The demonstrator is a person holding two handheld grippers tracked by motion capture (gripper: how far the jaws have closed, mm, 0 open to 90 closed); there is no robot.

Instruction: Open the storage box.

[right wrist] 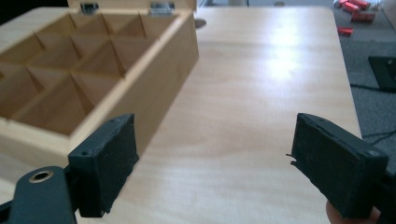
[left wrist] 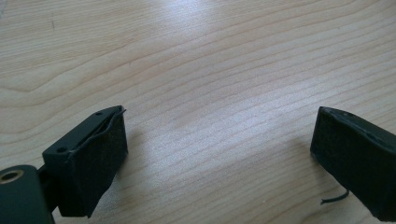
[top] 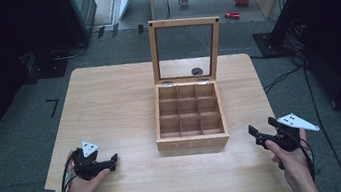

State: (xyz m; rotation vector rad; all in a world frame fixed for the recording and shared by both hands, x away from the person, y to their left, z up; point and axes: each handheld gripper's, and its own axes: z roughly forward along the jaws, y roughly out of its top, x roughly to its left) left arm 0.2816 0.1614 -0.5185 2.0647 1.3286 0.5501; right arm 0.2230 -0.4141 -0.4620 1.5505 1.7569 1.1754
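On the pale wooden table [top: 110,109] in the high view stands a light wooden tea box with nine empty compartments [top: 189,116], its glass-paned lid [top: 186,48] raised upright. The left gripper [top: 109,161] rests near the table's front left, the right gripper [top: 259,131] at the front right edge. In the left gripper view, black jaws stand wide apart over bare wood, holding nothing. In the right gripper view, jaws gape equally empty, the box just beside the left jaw.

Black tongs [top: 113,159] — grey triangular plates [top: 89,148], trailing black cables [top: 64,177], screw holes
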